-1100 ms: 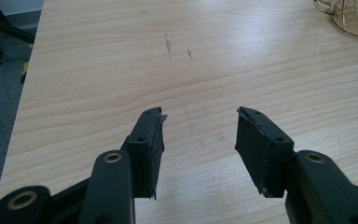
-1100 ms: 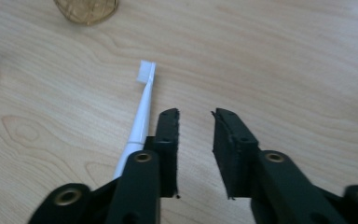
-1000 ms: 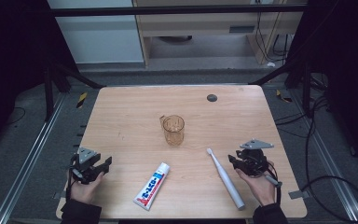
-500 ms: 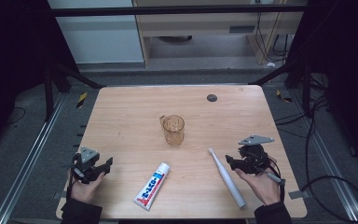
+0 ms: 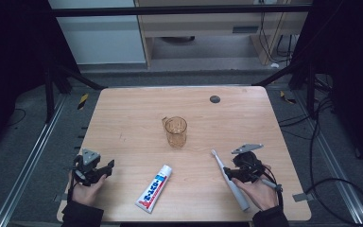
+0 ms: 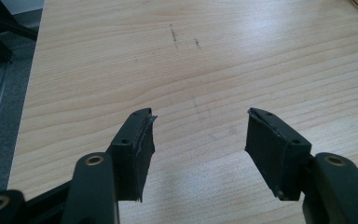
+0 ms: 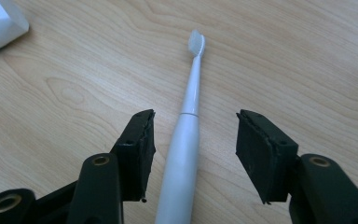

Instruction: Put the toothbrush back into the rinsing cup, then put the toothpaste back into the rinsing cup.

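On the table (image 5: 123, 118), one toothbrush (image 7: 186, 140) between parted right tongs (image 7: 193, 140), left tongs (image 6: 198, 140) parted, just widened

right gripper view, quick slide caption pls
Open right gripper straddling a white toothbrush lying flat on the wooden table.

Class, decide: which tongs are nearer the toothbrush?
Right. The right tongs straddle the toothbrush without gripping; the left tongs sit beyond the toothpaste.
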Available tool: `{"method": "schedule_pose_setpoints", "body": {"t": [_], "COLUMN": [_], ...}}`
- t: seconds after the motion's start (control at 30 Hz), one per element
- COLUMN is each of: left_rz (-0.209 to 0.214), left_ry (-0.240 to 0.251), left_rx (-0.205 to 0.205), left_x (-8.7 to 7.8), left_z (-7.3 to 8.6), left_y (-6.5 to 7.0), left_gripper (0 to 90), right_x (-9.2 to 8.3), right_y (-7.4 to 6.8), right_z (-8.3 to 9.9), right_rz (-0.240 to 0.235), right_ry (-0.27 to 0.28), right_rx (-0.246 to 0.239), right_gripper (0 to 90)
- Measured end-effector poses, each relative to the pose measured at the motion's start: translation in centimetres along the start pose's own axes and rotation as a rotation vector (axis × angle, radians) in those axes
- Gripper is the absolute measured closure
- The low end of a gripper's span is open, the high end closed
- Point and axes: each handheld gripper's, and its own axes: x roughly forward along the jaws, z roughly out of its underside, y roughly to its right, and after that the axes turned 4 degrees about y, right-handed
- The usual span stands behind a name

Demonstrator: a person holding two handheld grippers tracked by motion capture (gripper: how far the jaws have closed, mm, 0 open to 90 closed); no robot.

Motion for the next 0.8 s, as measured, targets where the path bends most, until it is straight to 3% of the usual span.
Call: {"method": "schedule_pose_setpoints", "body": {"t": [0.8], "left_rz": [0.001], "left_ry": [-0.014], "left_rx": [0.016], "left_x": [0.3], "left_z": [0.1], "left_y": [0.2], "left_gripper": [39.8], "right_x": [3.3], "right_y": [-0.6], "right_z": [0.9], "right_rz": [-0.045], "right_ry": [-0.138], "right_rx": [0.019], "right_gripper": [51.3]}}
